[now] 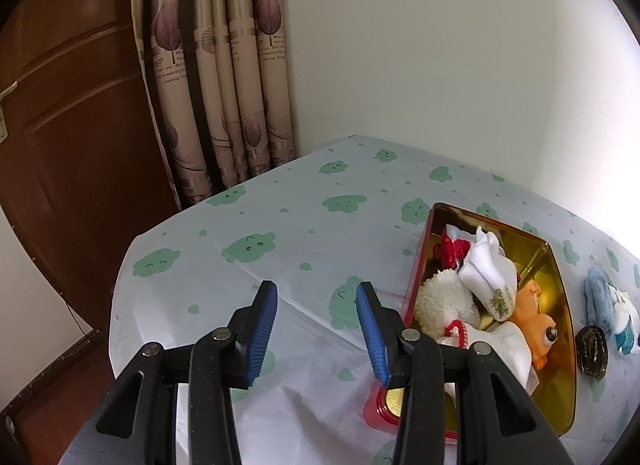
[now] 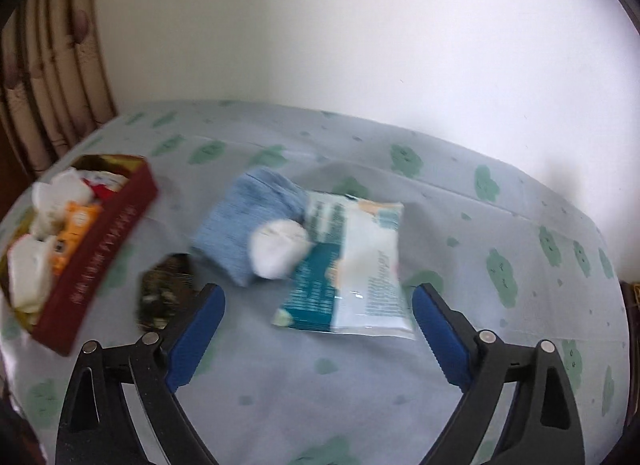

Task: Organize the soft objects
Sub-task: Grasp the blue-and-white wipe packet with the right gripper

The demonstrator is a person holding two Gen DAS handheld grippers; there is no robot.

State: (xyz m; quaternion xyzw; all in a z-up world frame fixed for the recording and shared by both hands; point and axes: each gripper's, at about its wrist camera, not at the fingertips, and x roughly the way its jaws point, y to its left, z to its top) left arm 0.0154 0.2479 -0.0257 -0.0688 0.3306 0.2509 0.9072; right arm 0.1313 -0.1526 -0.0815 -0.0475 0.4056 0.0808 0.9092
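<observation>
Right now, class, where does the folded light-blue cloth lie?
In the right wrist view the folded light-blue cloth lies mid-table, outside the red tin, which stands to its left; its right edge overlaps the teal-and-white plastic packet.

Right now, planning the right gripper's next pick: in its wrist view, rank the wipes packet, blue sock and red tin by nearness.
1. Teal-and-white plastic wipes packet, just ahead of the right gripper.
2. Blue-and-white rolled sock, beyond, overlapping the packet.
3. Red metal tin, far left.

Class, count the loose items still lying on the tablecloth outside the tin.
3, all right of the red tin: a dark patterned pouch nearest the tin, a blue-and-white soft bundle behind it, and a sealed wipes packet partly under the bundle. More may lie out of view.
</observation>
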